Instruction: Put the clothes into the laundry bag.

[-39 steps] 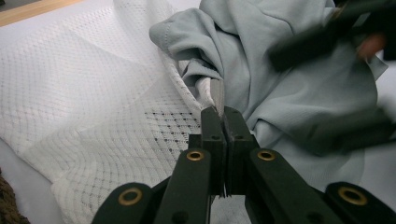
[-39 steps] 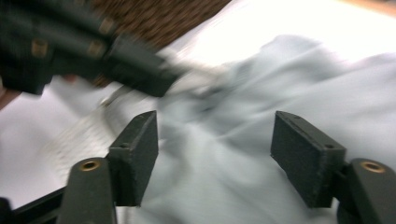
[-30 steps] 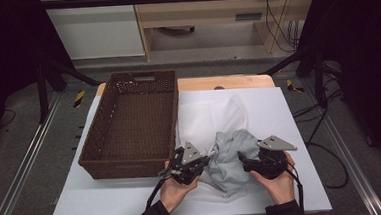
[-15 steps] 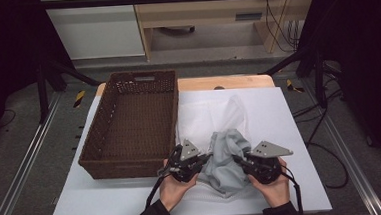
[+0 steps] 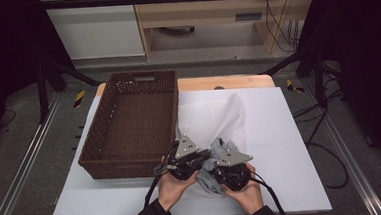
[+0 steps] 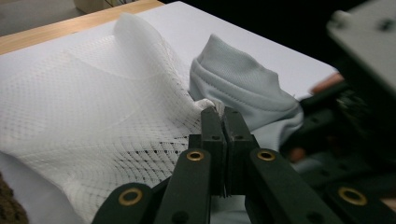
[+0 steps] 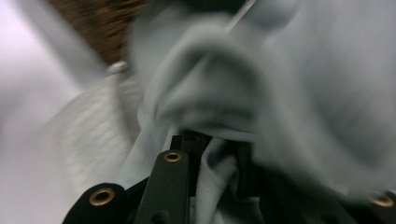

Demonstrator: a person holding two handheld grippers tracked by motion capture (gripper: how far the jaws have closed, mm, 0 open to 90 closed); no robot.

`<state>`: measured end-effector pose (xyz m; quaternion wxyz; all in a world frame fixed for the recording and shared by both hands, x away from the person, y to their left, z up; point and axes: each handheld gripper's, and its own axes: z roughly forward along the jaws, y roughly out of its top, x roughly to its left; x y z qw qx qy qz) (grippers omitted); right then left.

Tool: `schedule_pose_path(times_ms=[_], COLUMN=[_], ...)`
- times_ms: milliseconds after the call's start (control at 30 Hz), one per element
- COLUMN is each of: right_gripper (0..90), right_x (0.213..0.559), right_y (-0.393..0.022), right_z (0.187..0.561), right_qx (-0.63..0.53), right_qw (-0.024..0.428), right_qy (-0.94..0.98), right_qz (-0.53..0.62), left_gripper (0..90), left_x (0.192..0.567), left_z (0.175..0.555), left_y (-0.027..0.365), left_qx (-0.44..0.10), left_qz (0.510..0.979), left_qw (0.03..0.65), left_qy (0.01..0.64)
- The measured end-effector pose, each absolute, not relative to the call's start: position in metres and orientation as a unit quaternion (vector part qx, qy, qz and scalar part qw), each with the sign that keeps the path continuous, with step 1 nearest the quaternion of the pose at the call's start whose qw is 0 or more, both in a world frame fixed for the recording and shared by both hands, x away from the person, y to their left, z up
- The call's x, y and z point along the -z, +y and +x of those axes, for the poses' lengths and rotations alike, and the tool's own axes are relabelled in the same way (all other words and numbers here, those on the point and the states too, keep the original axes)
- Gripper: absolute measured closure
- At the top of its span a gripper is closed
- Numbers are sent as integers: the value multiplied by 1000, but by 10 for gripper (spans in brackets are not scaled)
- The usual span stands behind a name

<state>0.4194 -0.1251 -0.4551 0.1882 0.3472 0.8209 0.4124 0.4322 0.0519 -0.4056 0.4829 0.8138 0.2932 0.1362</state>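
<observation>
Grey knit garment [image 5: 214, 178] is pinched by the right tongs [image 7: 212, 144], just closed, while the shut left tongs [image 6: 219, 122] hold the white mesh laundry bag [image 6: 88, 121]; keeping the bag's mouth taut should ease stuffing.

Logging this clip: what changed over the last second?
The right claw slid left toward the left claw, its jaws just closing on the grey garment, bunching it. Unchanged: left claw pinching the white mesh bag; wicker basket.

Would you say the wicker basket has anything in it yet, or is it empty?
Empty: in the high view the basket shows only its bare woven floor. The grey garment and white mesh bag lie outside it on the white board.
</observation>
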Motion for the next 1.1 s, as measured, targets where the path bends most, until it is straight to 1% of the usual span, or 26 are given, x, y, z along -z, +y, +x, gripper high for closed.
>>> schedule_pose_path(times_ms=[67, 133, 167, 233, 300, 400, 467, 567, 667, 733, 833, 867, 900, 967, 1033, 1067, 1100], right_gripper=[772, 761, 742, 666, 571, 446, 386, 271, 238, 245, 296, 340, 410, 615, 729, 760, 770], right_x=[459, 462, 463, 461, 455, 445, 435, 420, 415, 417, 425, 429, 433, 439, 440, 438, 436], right_y=[-121, -117, -116, -118, -124, -134, -145, -160, -171, -173, -169, -165, -162, -156, -153, -153, -153], right_z=[425, 425, 424, 422, 418, 408, 399, 398, 404, 411, 426, 433, 437, 441, 439, 436, 432], right_qx=[-406, -401, -399, -407, -432, -450, -464, -475, -472, -466, -462, -470, -471, -474, -475, -476, -483], right_qw=[212, 224, 228, 221, 192, 185, 195, 217, 231, 229, 216, 208, 201, 190, 190, 190, 187], right_qy=[810, 808, 809, 812, 807, 800, 791, 771, 761, 762, 768, 769, 773, 782, 785, 788, 787], right_qz=[366, 370, 366, 354, 354, 350, 347, 364, 380, 388, 386, 380, 375, 358, 349, 342, 335], left_gripper=[887, 886, 886, 886, 885, 885, 885, 885, 884, 884, 885, 884, 885, 885, 885, 885, 885], left_x=[409, 411, 411, 411, 412, 413, 413, 414, 414, 414, 414, 414, 414, 415, 415, 415, 414], left_z=[432, 434, 434, 434, 434, 435, 435, 435, 435, 436, 436, 437, 437, 439, 441, 441, 441], left_y=[51, 54, 56, 60, 63, 64, 65, 66, 66, 66, 65, 65, 66, 66, 68, 68, 68], left_qx=[-141, -140, -139, -145, -145, -148, -147, -149, -150, -148, -147, -147, -147, -147, -143, -144, -144], left_qz=[817, 818, 818, 818, 816, 815, 816, 817, 818, 819, 819, 819, 819, 820, 818, 818, 817], left_qw=[475, 472, 471, 467, 468, 467, 466, 462, 461, 461, 461, 461, 460, 457, 457, 457, 458], left_qy=[295, 298, 300, 303, 307, 309, 310, 311, 310, 309, 309, 308, 309, 313, 317, 319, 320])
